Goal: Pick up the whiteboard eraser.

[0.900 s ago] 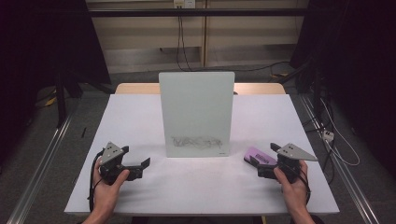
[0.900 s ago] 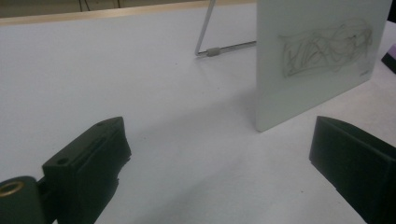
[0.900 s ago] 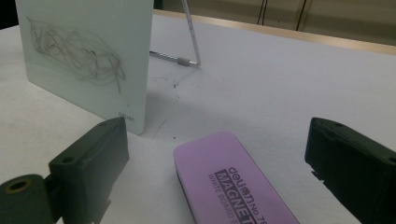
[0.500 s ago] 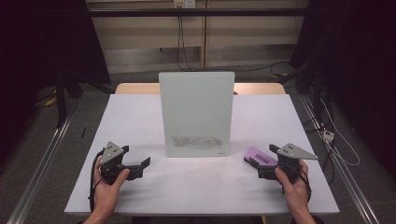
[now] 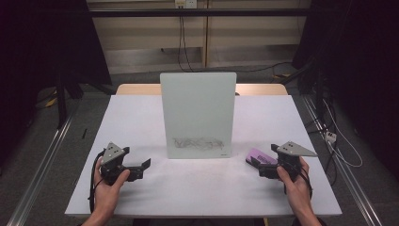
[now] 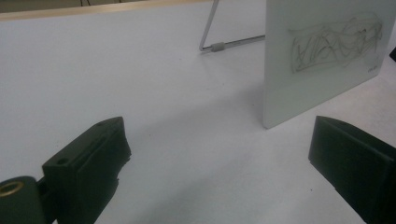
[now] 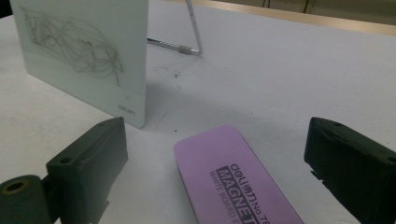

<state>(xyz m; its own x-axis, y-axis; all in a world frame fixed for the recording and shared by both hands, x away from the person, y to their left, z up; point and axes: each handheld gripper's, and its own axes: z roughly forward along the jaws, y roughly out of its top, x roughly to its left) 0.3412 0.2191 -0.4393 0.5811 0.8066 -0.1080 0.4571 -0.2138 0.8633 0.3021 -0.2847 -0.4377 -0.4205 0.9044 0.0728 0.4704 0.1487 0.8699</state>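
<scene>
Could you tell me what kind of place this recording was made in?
Most likely a lab or recording studio rather than a home or office. A white table stands alone between dark curtains, cables trail across the floor, and a person holds a tracked gripper in each hand beside a propped whiteboard.

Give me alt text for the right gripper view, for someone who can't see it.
A flat purple whiteboard eraser lies on the white table between the open black jaws of the right tool, not touched by them. Behind it to the left, a small white glass board with grey scribbles stands propped on a metal wire stand.
</scene>
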